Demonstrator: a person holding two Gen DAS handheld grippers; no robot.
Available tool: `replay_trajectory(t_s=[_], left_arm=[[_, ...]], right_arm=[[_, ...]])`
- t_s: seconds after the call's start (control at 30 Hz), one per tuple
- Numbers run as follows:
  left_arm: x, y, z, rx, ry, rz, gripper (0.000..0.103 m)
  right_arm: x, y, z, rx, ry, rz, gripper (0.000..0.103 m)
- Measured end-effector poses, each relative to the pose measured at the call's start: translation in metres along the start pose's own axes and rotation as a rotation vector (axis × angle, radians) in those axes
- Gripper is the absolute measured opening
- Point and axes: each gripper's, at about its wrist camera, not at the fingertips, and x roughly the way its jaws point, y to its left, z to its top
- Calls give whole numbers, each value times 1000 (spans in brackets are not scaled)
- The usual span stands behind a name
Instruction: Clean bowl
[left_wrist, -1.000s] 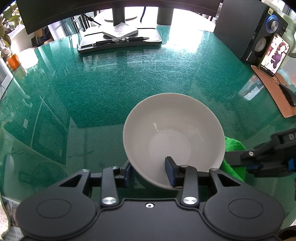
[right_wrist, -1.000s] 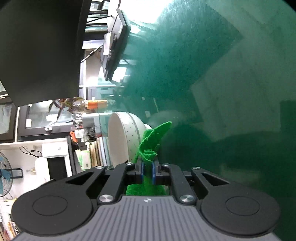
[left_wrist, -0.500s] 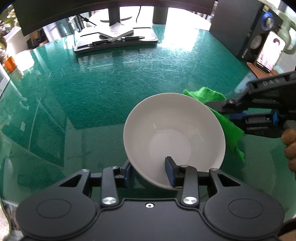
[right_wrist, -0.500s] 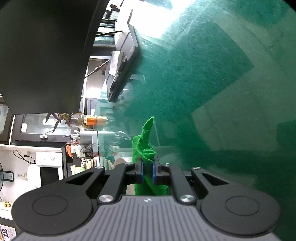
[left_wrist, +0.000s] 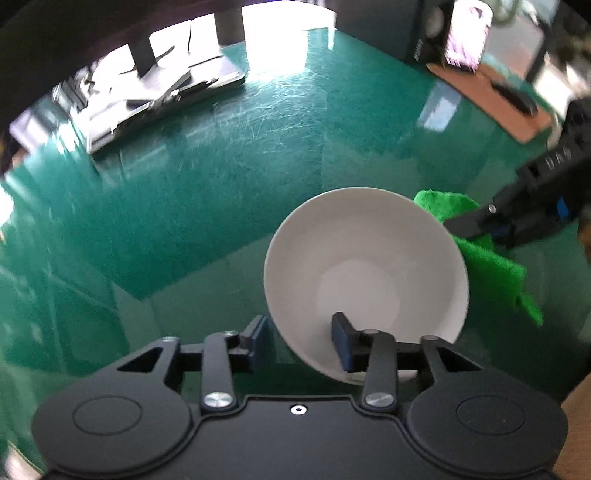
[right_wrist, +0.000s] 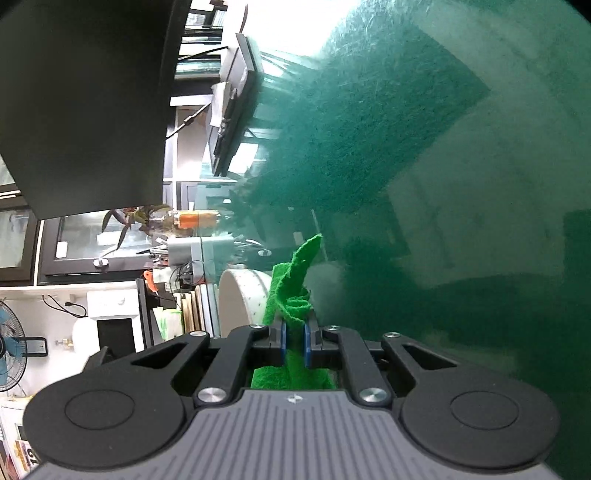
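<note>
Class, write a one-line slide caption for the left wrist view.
Left gripper holds a white bowl by its rim while the right gripper brings a green cloth alongside.

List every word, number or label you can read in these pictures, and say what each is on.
None reads clearly.
Raised letters on the right gripper: blurred.
Label on the speaker: too small.
Print on the papers at the bottom left of the right wrist view: perhaps digits, unreadable.
</note>
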Motion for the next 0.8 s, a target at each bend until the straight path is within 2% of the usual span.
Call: replay_trajectory(t_s=[0.2,0.43,0.53,0.73,0.8], left_arm=[[1,-7,4,63,8,25,43],[2,-3,2,61,2,-5,39],[2,-3,3,81,1,-21,39],[2,0,6,160,-14,-37,39],[1,1,9,161,-4,-19,39]], right_arm=[[26,16,28,-5,-11,-14,10],[50,29,47,-38,18,-11,11],[37,20,40,-20,24,-10,11],[6,-2,7,17,115,9,11],[2,-4,3,27,93,20,11]])
